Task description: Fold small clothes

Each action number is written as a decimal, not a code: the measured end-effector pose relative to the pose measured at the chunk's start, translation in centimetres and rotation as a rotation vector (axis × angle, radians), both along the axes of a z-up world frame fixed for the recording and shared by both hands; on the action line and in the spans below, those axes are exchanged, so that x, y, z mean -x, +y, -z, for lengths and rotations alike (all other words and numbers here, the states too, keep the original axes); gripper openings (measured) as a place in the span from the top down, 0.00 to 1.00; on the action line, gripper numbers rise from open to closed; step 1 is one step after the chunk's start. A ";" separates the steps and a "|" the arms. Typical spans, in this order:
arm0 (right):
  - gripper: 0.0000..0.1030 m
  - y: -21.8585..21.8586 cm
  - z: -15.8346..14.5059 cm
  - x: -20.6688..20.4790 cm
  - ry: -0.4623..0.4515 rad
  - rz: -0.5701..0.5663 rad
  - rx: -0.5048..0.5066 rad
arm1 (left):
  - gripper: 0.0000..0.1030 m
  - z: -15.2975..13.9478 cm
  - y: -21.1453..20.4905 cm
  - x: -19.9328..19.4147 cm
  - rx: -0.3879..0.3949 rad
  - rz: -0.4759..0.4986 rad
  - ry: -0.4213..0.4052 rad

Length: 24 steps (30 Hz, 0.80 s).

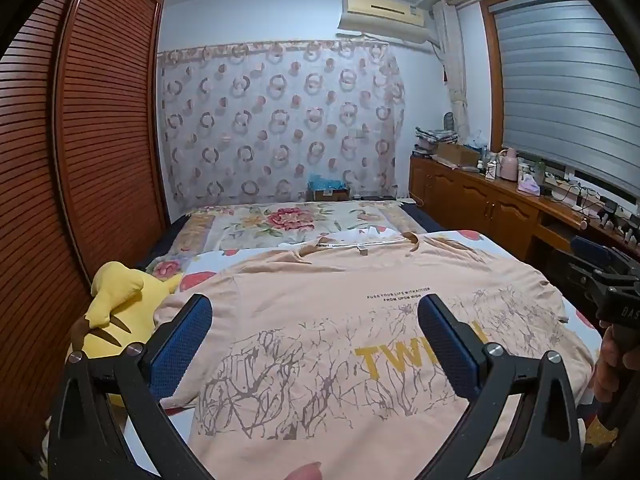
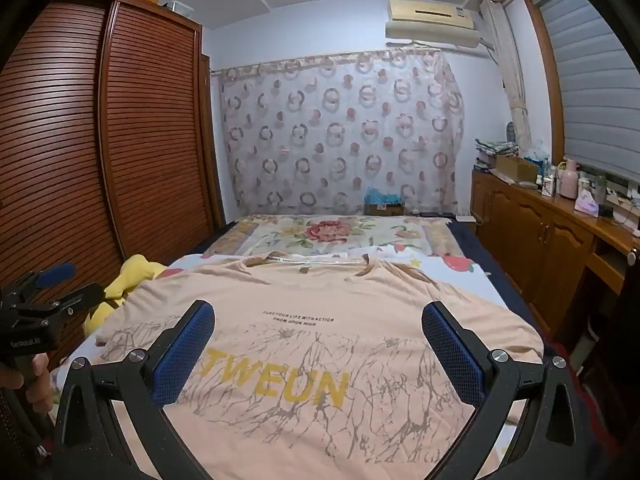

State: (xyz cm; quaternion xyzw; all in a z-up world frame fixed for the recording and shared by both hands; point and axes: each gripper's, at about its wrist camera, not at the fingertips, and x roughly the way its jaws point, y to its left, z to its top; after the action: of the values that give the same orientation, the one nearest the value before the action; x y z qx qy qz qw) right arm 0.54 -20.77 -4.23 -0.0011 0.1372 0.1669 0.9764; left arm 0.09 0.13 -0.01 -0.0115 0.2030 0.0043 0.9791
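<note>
A peach T-shirt (image 1: 340, 292) (image 2: 320, 300) lies spread flat on the bed, front up, collar at the far end, with yellow letters and a brown branch print. My left gripper (image 1: 316, 316) hovers above the shirt's lower left part, jaws wide open and nothing between them. Over the printed letters my right gripper (image 2: 318, 322) hangs the same way, open and empty. Each gripper shows at the edge of the other's view, held by a hand: the right gripper (image 1: 612, 280) and the left gripper (image 2: 44, 288).
A yellow plush toy (image 1: 116, 312) (image 2: 128, 276) lies at the bed's left edge beside the shirt. A floral quilt (image 1: 292, 220) covers the far bed. A slatted wooden wardrobe (image 1: 92, 140) stands left; a cluttered wooden cabinet (image 1: 492, 200) runs along the right.
</note>
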 end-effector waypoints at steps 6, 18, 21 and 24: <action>0.00 0.0 0.0 0.0 -0.002 -0.005 -0.002 | 0.00 0.0 -0.1 0.0 -0.021 0.001 -0.011; 0.00 0.1 0.1 0.1 0.001 -0.006 0.000 | 0.00 0.0 -0.1 0.0 -0.018 0.000 -0.008; 0.00 0.1 0.1 0.1 0.002 -0.006 -0.001 | 0.00 0.0 -0.1 0.0 -0.015 0.002 -0.009; 0.00 0.0 0.1 0.0 0.002 -0.006 -0.001 | 0.00 0.0 -0.1 0.0 -0.016 0.001 -0.008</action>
State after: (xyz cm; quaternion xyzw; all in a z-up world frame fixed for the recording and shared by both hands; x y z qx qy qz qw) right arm 0.56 -20.75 -4.37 -0.0008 0.1380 0.1698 0.9758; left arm 0.10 0.06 -0.01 -0.0037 0.1992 0.0054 0.9799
